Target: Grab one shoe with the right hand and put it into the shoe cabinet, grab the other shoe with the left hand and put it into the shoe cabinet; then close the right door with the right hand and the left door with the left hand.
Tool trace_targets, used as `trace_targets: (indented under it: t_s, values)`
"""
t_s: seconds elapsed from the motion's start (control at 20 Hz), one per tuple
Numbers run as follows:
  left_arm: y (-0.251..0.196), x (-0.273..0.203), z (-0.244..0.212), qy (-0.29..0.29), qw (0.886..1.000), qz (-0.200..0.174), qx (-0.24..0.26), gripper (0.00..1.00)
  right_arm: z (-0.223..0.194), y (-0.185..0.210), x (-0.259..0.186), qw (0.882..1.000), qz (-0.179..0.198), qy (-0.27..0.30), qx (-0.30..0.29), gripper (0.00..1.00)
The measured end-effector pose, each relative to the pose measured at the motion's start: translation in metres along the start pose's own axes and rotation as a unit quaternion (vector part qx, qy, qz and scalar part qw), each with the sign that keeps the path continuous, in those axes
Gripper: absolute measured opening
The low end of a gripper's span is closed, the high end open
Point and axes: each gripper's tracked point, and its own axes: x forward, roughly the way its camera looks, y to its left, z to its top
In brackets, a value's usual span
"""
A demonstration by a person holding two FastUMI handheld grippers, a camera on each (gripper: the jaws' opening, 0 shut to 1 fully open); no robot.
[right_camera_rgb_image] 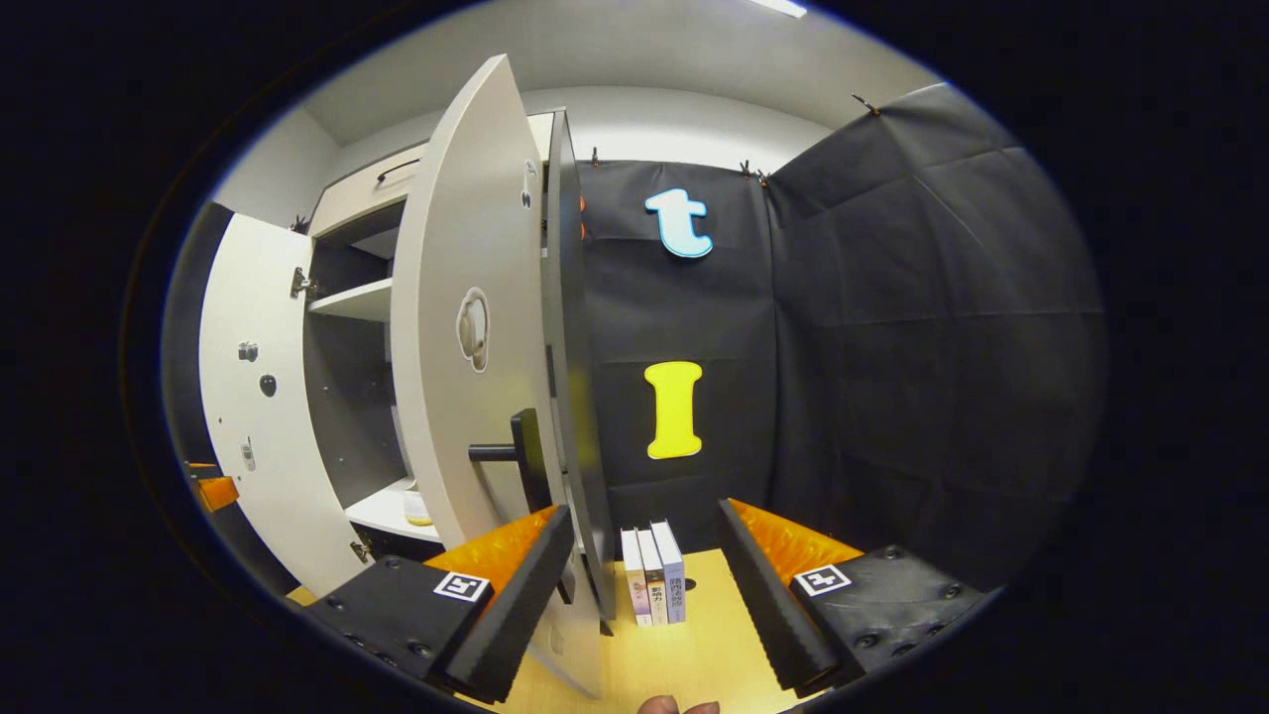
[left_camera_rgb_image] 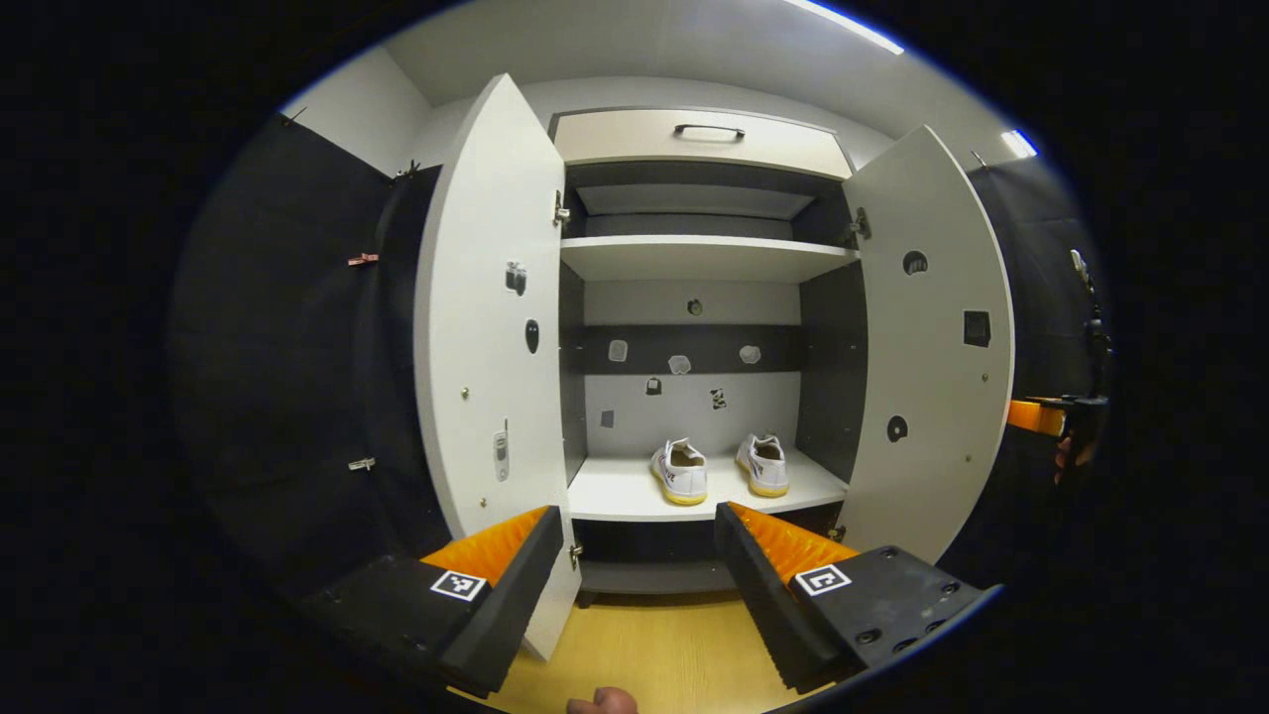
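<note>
While left hand-held gripper [left_camera_rgb_image: 634,585] gapes facing shoes [left_camera_rgb_image: 721,468] on shelf, right hand-held gripper [right_camera_rgb_image: 644,585] gapes beside door handle [right_camera_rgb_image: 516,453], books [right_camera_rgb_image: 654,587].

I can't make out any readable writing from here. The three books [right_camera_rgb_image: 653,587] standing beside the cabinet [right_camera_rgb_image: 570,397] carry print on their spines, but it's too small for me to read, and the small stickers on the left door [left_camera_rgb_image: 491,327] are blurred.
</note>
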Motion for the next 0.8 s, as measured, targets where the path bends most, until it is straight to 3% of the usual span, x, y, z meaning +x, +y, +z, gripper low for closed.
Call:
trace_targets:
  t_s: [0.35, 0.6, 0.8]
  values:
    - [0.054, -0.018, -0.003, -0.002, 0.999, 0.031, -0.007, 0.96, -0.004, 0.047, -0.007, 1.0, 0.017, -0.003, 0.01, 0.95]
    - [0.087, -0.022, -0.004, 0.002, 0.999, 0.051, -0.014, 0.96, -0.015, 0.114, -0.003, 0.997, 0.069, 0.007, 0.027, 0.95]
    - [0.105, -0.024, -0.004, 0.005, 0.998, 0.06, -0.016, 0.97, -0.03, 0.184, 0.0, 0.989, 0.134, 0.033, 0.05, 0.97]
